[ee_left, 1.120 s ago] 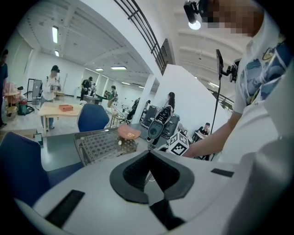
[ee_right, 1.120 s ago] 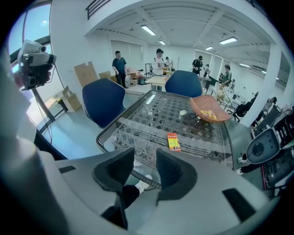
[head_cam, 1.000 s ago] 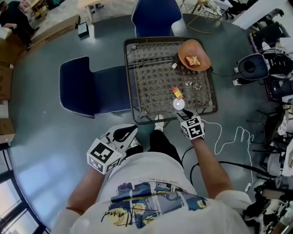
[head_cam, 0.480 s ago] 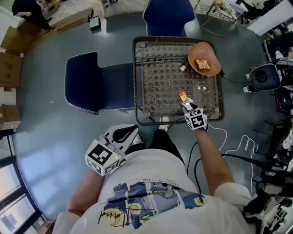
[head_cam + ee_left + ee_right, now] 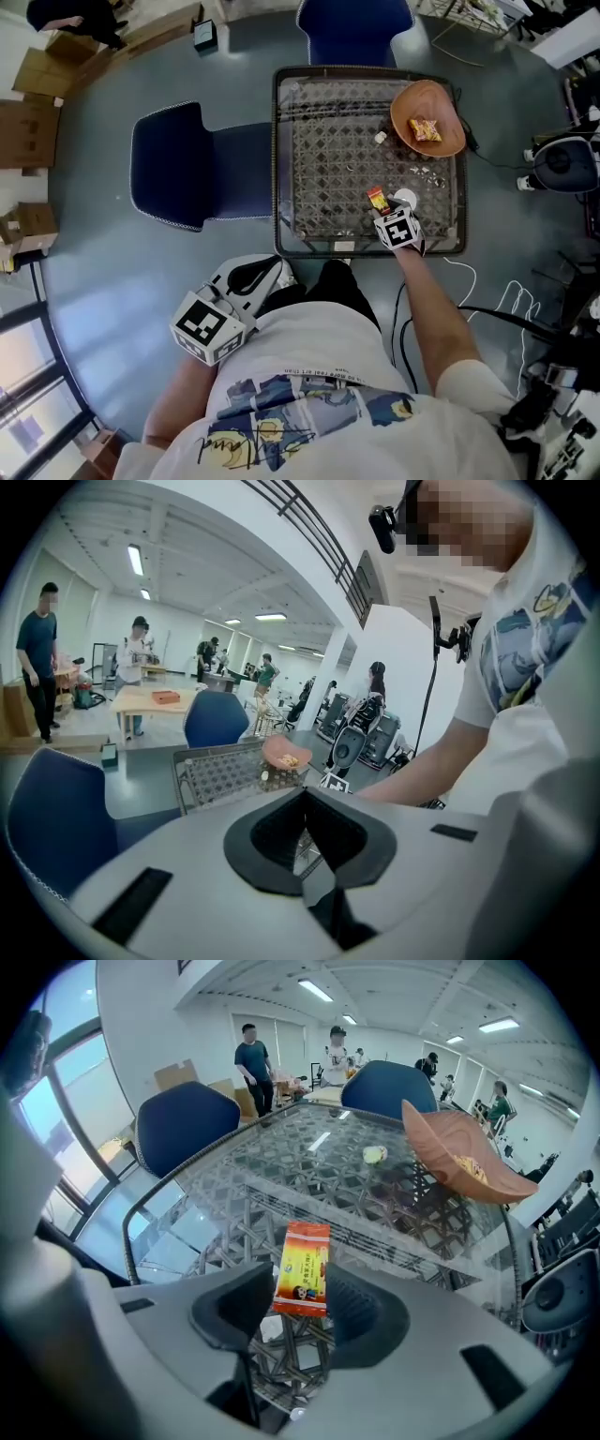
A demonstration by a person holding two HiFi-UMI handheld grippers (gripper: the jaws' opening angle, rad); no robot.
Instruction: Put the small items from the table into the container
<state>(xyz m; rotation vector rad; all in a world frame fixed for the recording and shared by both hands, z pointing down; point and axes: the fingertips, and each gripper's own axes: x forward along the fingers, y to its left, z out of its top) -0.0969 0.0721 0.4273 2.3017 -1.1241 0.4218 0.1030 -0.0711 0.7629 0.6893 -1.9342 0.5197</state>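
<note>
An orange bowl [image 5: 448,131] is seen at the far right corner of a glass-topped wicker table [image 5: 319,150], with a single yellow-and-red snack packet [image 5: 425,129] lying in it. A small white item [image 5: 381,137] is seen on the glass just left of the bowl.

Toward the table's near right edge, an orange-red sachet [image 5: 377,198] is laid flat on the glass, with a white round item [image 5: 405,199] just beside it on the right. The right gripper [image 5: 300,1288] is pointed steeply down at the sachet. Its jaws are held moderately wide with the sachet framed between them, and no pad is seen pressing on it.

The left gripper [image 5: 303,794] is held off the table at the near left, beside the person's waist. Its jaws are brought together at the tips with nothing between them.

A blue chair [image 5: 173,164] is set on the table's left. A second blue chair [image 5: 354,23] on its far side is cut off by the frame's top edge.

In the head view the right gripper's jaws are covered by its marker cube [image 5: 397,228]. A scatter of small glinting things [image 5: 424,172] between bowl and sachet is too small to be identified, as is the white round item. The sachet's print cannot be read beyond a cartoon figure.
</note>
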